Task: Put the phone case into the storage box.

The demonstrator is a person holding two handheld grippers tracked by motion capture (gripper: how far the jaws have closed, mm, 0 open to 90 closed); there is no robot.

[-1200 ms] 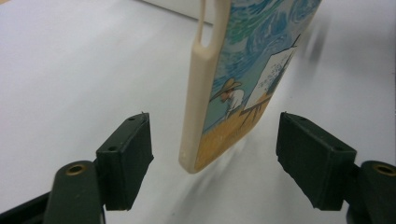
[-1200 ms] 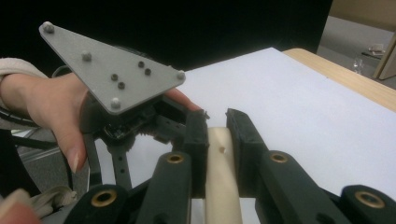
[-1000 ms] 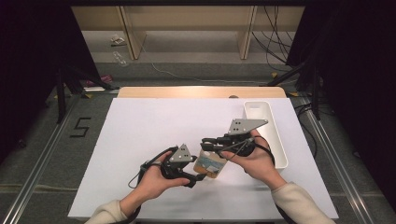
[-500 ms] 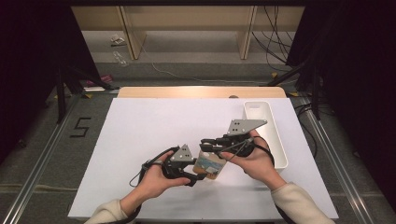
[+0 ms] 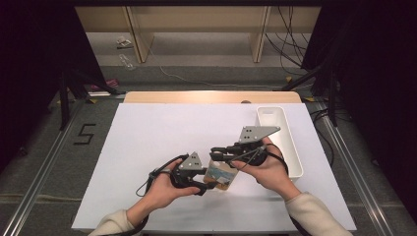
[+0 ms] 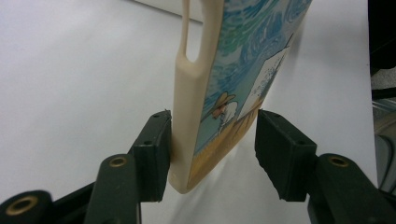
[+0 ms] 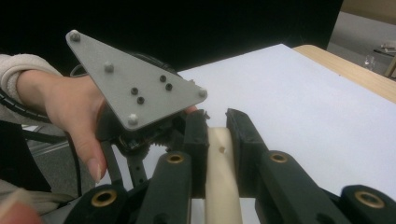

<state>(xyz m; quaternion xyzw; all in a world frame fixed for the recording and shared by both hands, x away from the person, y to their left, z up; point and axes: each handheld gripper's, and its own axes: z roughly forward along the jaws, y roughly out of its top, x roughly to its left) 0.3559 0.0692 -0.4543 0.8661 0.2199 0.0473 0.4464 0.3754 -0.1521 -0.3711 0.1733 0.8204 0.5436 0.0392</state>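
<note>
A cream phone case (image 5: pixel 222 177) with a blue and yellow painted picture on its back is held above the white table sheet (image 5: pixel 162 142). My right gripper (image 5: pixel 216 153) is shut on the case's cream edge (image 7: pixel 219 182); its pads (image 7: pixel 196 135) press it from both sides. My left gripper (image 5: pixel 209 183) comes in from the left, and its jaws have just been closing around the case's lower corner (image 6: pixel 187 168). One left pad (image 6: pixel 156 149) lies against the cream side, while the other pad (image 6: pixel 280 154) stands a little off the painted face. The left gripper's grey plate (image 7: pixel 135 93) sits close behind the right jaws.
A long white tray (image 5: pixel 259 123) lies on the sheet just right of the right hand. The table's wooden edge (image 5: pixel 211 97) runs along the back. Dark floor and cables surround the table.
Both hands have stayed in place with the case between them. The left jaws look slightly narrower around the case.
</note>
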